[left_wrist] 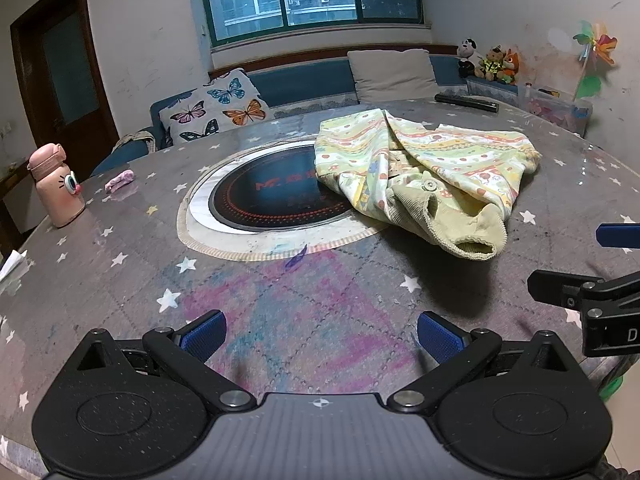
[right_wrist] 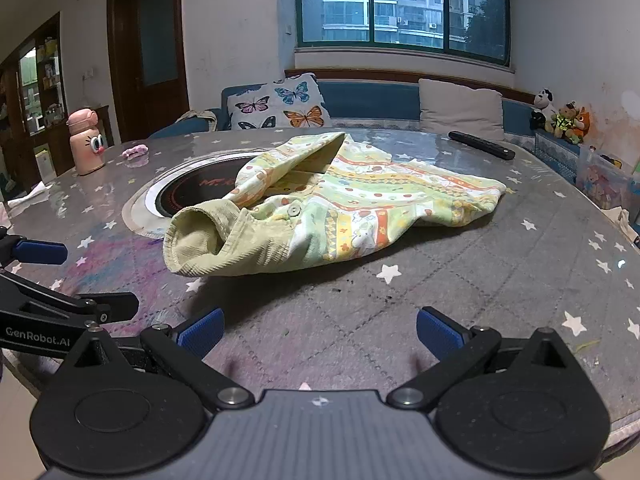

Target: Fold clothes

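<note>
Round table (right_wrist: 520, 280): garment (right_wrist: 360, 208) lies crumpled near centre, partly over inset cooktop (left_wrist: 272, 192).
Garment soft, light, limp; likely drags easily on glossy top.
Best hold: corduroy cuff (right_wrist: 192, 244) or hem corners.
Left gripper (left_wrist: 320, 336), right gripper (right_wrist: 318, 332): fingers apart, empty, near front edge.

A small pale-yellow child's garment (right_wrist: 340, 204) of soft cotton, printed with green, orange and white patterned stripes, lies crumpled and partly folded over itself on the table, ahead of both tools and apart from their fingers. Its ribbed, plain yellow-green corduroy cuff (right_wrist: 196, 240) gapes open at the near end, closest to the tools. A round pale button (right_wrist: 294, 210) shows just behind the cuff.
</note>
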